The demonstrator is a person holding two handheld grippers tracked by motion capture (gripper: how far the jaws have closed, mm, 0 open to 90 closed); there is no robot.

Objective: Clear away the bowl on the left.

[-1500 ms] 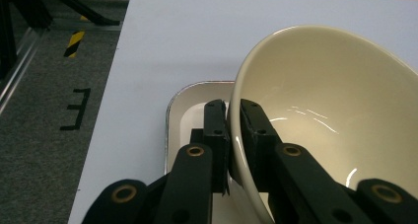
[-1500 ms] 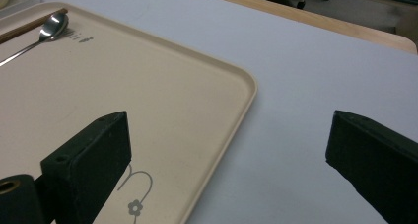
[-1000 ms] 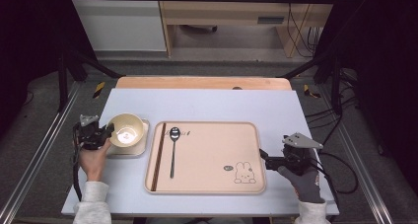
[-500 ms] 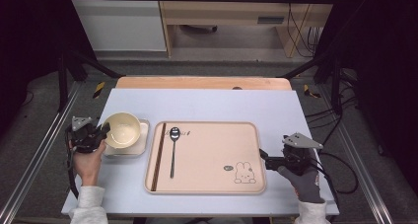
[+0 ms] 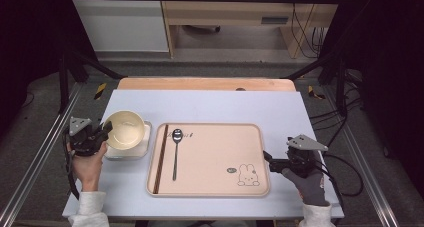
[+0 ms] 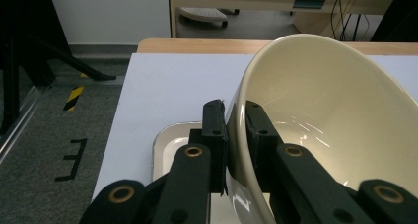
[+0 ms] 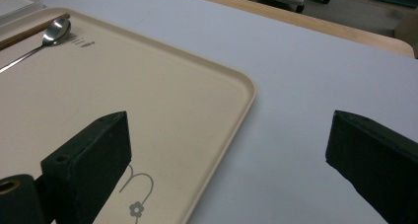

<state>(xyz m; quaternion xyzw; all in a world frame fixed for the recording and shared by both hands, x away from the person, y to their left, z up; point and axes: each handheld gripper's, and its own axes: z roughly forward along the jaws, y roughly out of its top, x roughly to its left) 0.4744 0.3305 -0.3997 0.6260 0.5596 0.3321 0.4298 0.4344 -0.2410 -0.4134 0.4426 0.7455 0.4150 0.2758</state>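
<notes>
Black jaws of the left gripper [image 6: 235,135] are clamped on the rim of a cream bowl [image 6: 335,125], one pad inside the wall and one outside, so the jaws stand only a wall's thickness apart. Gripped this way the bowl hangs tilted, clear of the small white square tray [image 5: 142,137] beneath it near the worktop's [image 5: 210,104] left edge. It looks like glazed ceramic or hard melamine: stiff, smooth and likely slippery, with its weight hanging off one side of the pinch, so it may pivot or slide if swung fast. A rim grip is the only hold on offer, and keeping it deep over the wall seems wise. To the right lies the beige serving tray [image 5: 215,187] with chopsticks [image 5: 161,157] and a spoon [image 5: 176,152] along its left side. At that tray's right edge the right gripper [image 5: 267,159] hovers, jaws wide apart and empty.
</notes>
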